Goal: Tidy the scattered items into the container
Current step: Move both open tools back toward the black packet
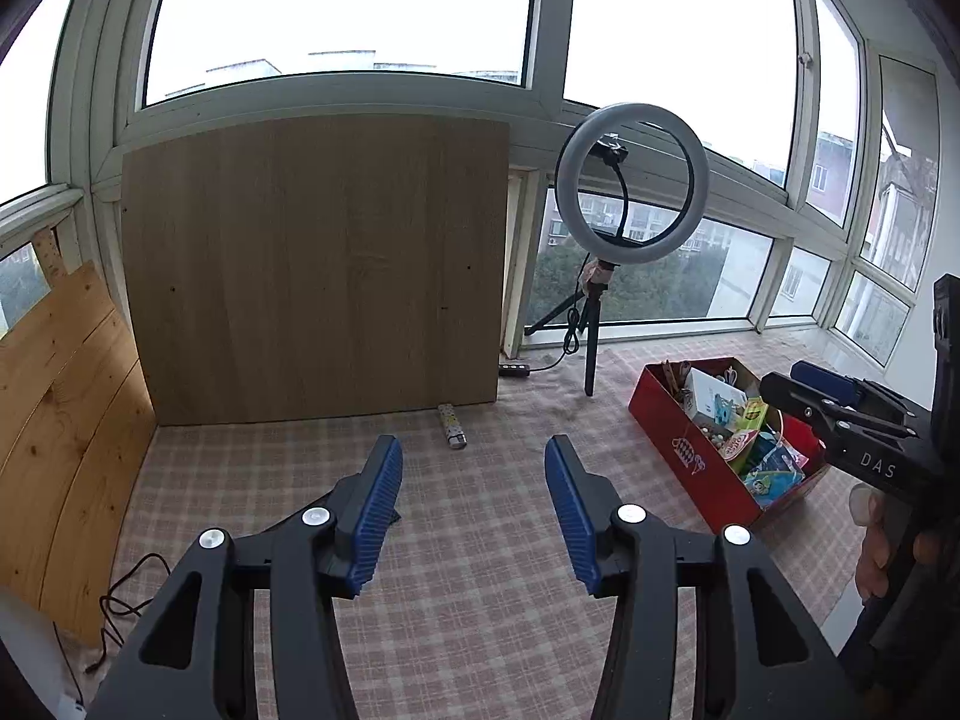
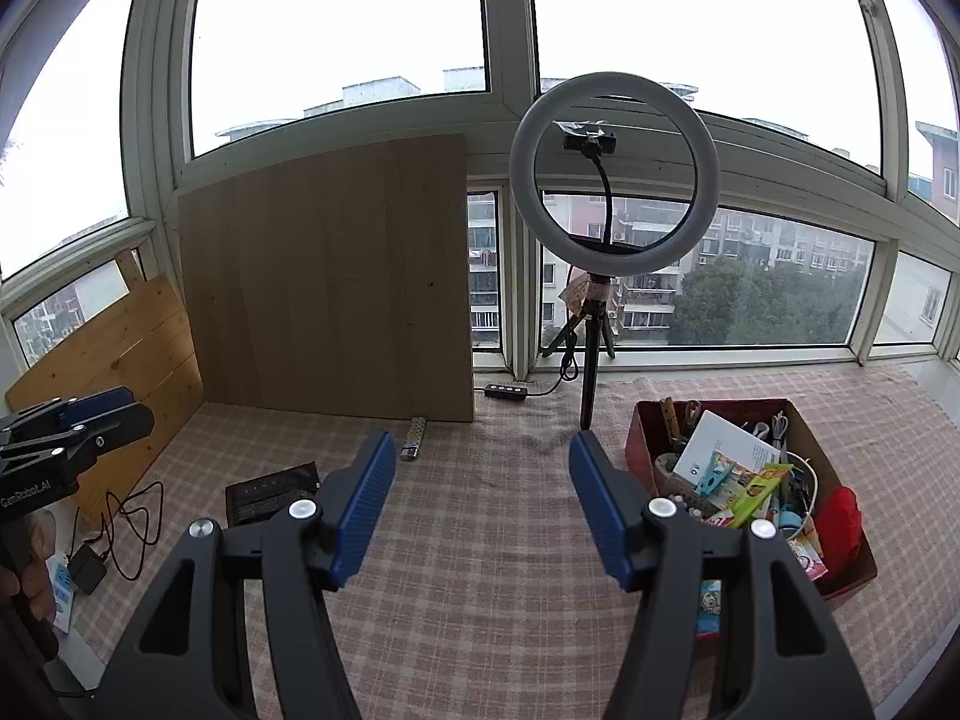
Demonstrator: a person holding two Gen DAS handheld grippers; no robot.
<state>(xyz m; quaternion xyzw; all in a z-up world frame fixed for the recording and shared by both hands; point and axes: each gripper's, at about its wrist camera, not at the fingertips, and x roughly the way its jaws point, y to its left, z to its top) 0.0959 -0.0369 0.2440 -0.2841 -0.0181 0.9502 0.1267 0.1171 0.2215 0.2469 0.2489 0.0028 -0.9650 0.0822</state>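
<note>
A red cardboard box (image 1: 678, 438) (image 2: 846, 564) full of packets, a white booklet and small items stands on the checked cloth at the right. A patterned lighter (image 1: 452, 426) (image 2: 414, 437) lies near the foot of the upright board. A black sachet (image 2: 270, 492) lies on the cloth at the left, mostly hidden behind my left fingers in the left wrist view. A small blue packet (image 2: 709, 600) lies beside the box. My left gripper (image 1: 474, 510) is open and empty above the cloth. My right gripper (image 2: 483, 507) is open and empty, left of the box.
A ring light on a tripod (image 1: 630, 186) (image 2: 612, 174) stands behind the box, its cable and switch (image 2: 507, 391) on the cloth. A wooden board (image 1: 318, 264) leans on the window. Planks (image 1: 54, 438), a black cable and adapter (image 2: 90, 564) lie left.
</note>
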